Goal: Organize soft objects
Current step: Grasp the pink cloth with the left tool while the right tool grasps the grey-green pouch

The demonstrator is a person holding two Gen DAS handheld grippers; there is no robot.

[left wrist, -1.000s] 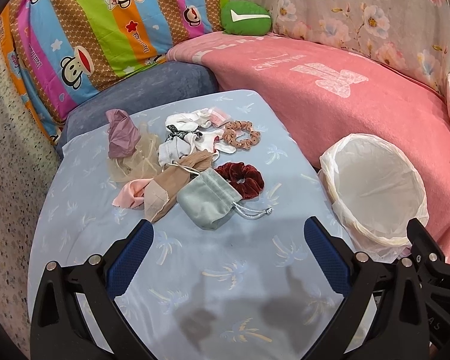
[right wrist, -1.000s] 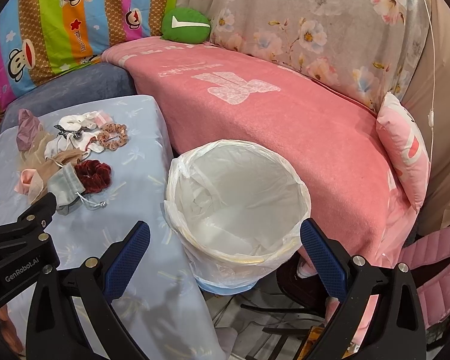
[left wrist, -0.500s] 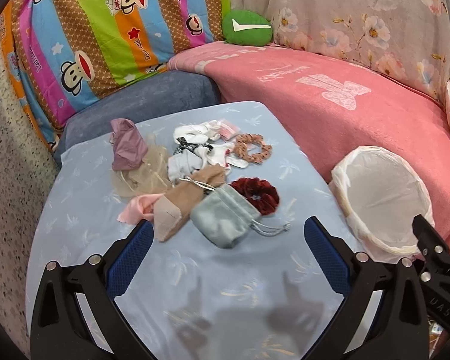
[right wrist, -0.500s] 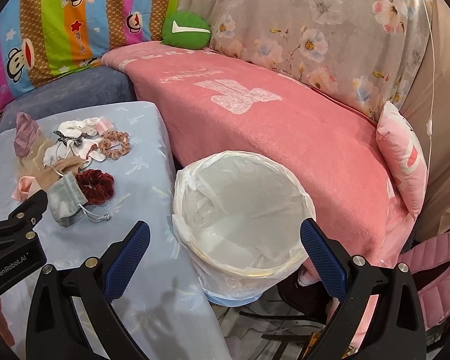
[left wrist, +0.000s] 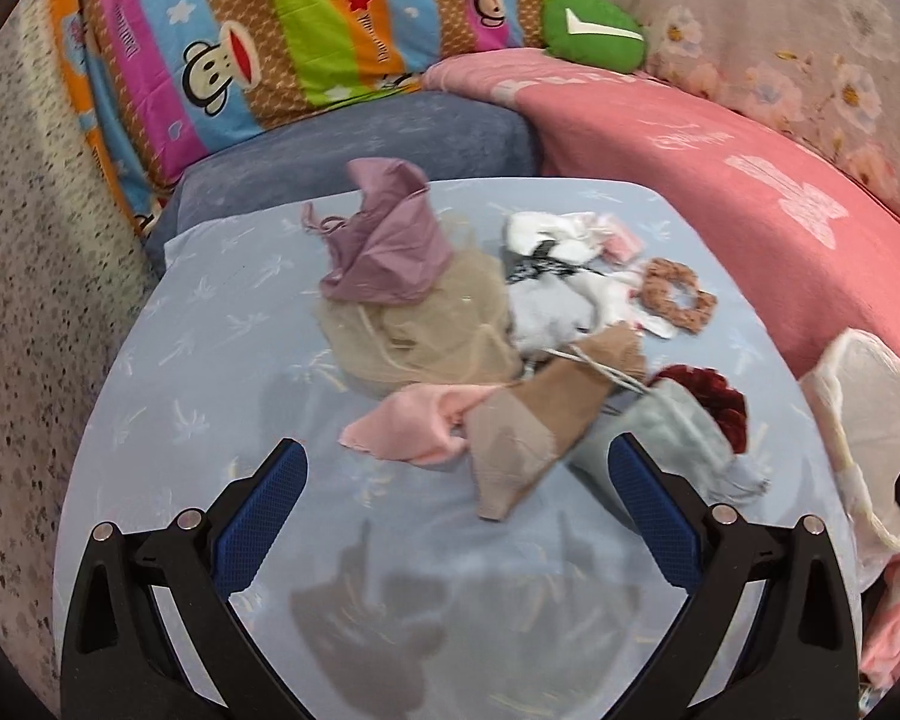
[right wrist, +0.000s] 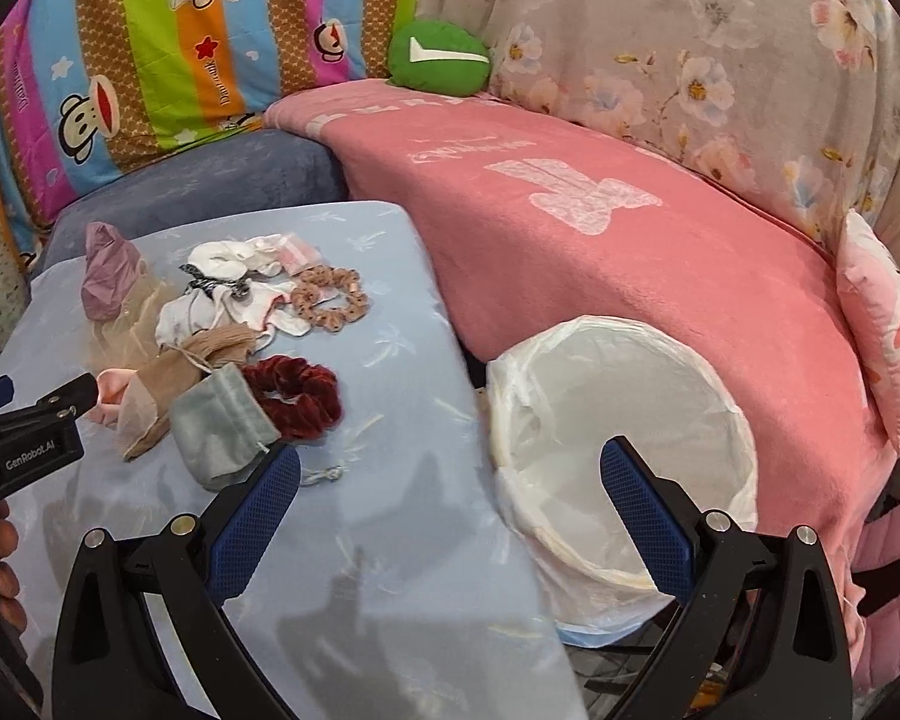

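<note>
1. A pink blanket [right wrist: 660,276] covers the long seat on the right, with a floral cloth [right wrist: 720,60] hung behind it and a striped monkey-print quilt [left wrist: 258,36] at the back left.
2. The table, under a pale blue palm-print cloth [left wrist: 210,372], stands in front of the seat and carries all the soft things in one loose heap.
3. A round bin lined with a white bag [right wrist: 624,438] sits just beside the table's right edge, against the blanket.
4. The left gripper [left wrist: 456,504] hangs over the near side of the heap, its blue pads spread wide, holding nothing.
5. The right gripper [right wrist: 450,510] is likewise wide and empty, over the gap between table and bin.
6. In the heap: a beige mesh pouch [left wrist: 426,324] with a mauve drawstring bag [left wrist: 390,240] on its far side, a tan stocking [left wrist: 540,420] over a pink cloth [left wrist: 414,426], and a grey-green drawstring pouch [right wrist: 222,426].
7. A dark red velvet scrunchie [right wrist: 297,390] touches that pouch; a peach scrunchie [right wrist: 330,297] lies farther back, beside white socks [right wrist: 228,300].
</note>
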